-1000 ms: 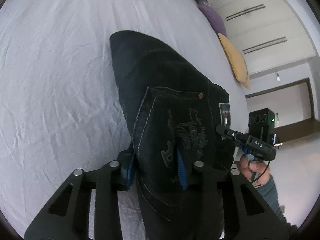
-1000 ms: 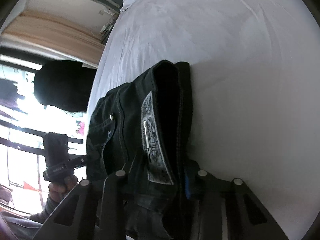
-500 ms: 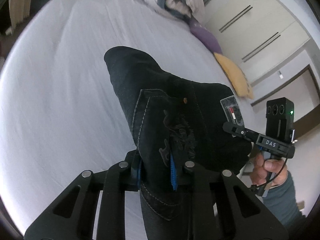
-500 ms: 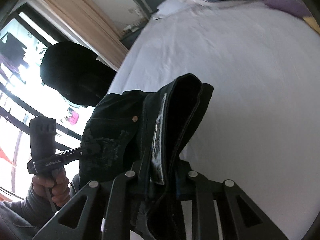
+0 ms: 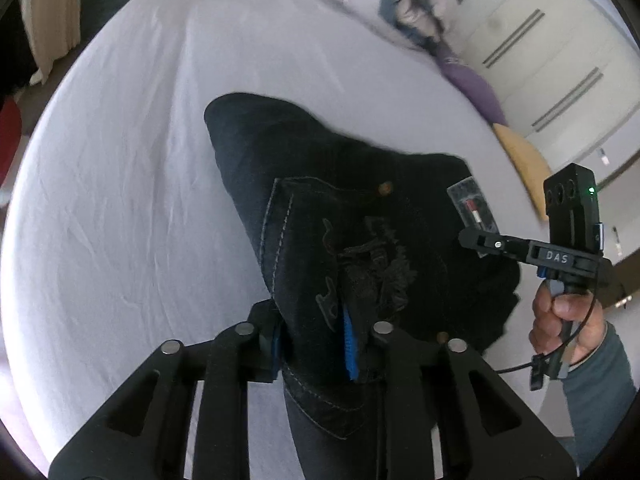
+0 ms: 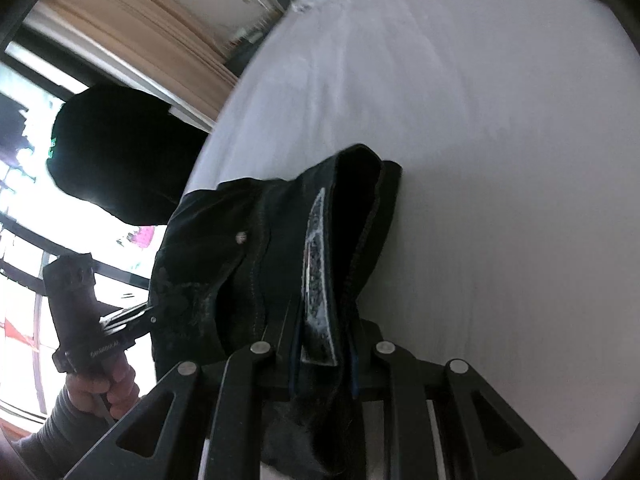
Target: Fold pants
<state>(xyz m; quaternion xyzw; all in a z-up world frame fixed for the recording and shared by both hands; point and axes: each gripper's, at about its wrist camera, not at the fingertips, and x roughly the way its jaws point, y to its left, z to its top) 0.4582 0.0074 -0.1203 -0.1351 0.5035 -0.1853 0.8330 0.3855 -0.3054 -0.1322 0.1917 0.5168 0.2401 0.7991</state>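
Dark denim pants (image 5: 320,184) hang folded between both grippers, held above a white bed (image 5: 120,200). My left gripper (image 5: 312,340) is shut on the pants at the back pocket with its embroidery (image 5: 368,256). My right gripper (image 6: 324,360) is shut on the pants (image 6: 256,232) at the waistband, with the brand patch (image 6: 316,280) between its jaws. The right gripper also shows in the left wrist view (image 5: 472,238), and the left gripper shows in the right wrist view (image 6: 140,318). The lower part of the pants is hidden below the frames.
Rolled bedding (image 5: 400,12), a purple pillow (image 5: 476,88) and a yellow pillow (image 5: 524,160) lie along the bed's far side. White wardrobe doors (image 5: 560,60) stand behind. A dark chair back (image 6: 116,152), beige curtain (image 6: 132,36) and a bright window (image 6: 20,184) are by the bed's other side.
Both grippers have lifted and tilted upward with the pants. More of the far bed, pillows and the window side has come into view. Both grips are unchanged.
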